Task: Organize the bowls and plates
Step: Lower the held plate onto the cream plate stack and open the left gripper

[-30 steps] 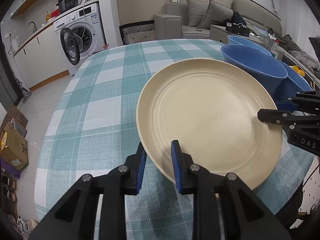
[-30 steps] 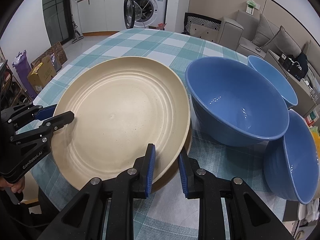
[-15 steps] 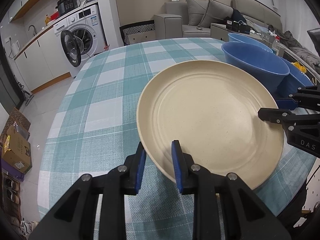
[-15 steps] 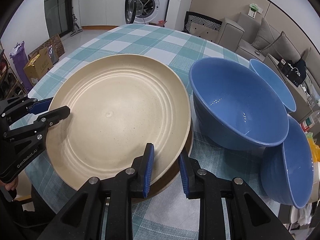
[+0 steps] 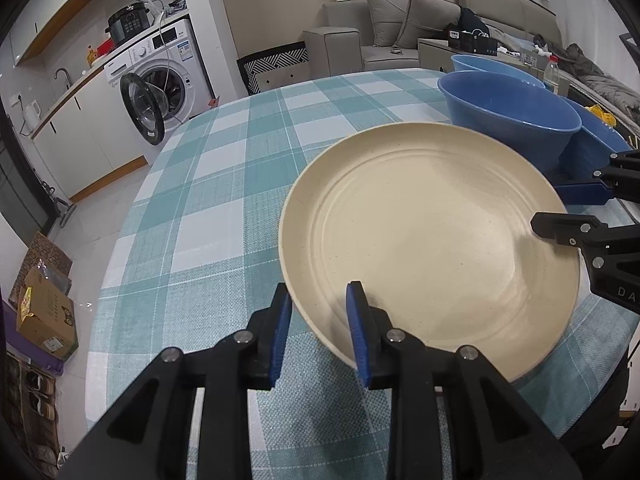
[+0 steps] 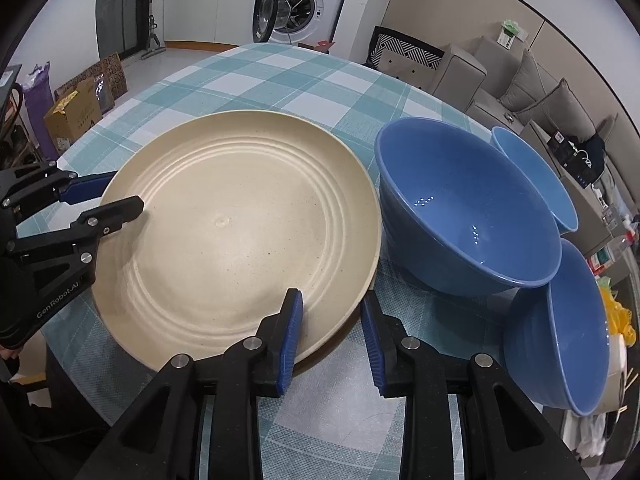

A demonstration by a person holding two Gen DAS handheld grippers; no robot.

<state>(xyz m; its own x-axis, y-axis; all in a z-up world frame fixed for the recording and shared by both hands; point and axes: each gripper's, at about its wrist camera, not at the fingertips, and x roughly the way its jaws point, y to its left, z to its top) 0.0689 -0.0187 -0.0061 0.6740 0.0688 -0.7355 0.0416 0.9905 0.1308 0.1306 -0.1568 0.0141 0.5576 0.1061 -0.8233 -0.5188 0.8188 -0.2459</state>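
Right now both my left gripper (image 5: 318, 322) and right gripper (image 6: 331, 334) straddle the cream plate's (image 6: 236, 236) rim unclamped, so lifting could tip it against the big blue bowl (image 6: 464, 216).

- You see a washing machine (image 5: 160, 80) with its door open.
- A grey sofa (image 5: 420, 20) sits behind.
- A cardboard box (image 5: 46, 320) lies on the floor.

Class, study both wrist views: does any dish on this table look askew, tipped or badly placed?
Yes. The blue bowl nearest the right claw is tipped on its side at the table's edge, leaning against the upright large blue bowl. The cream plate shows no cracks or spills; the left claw straddles its rim.
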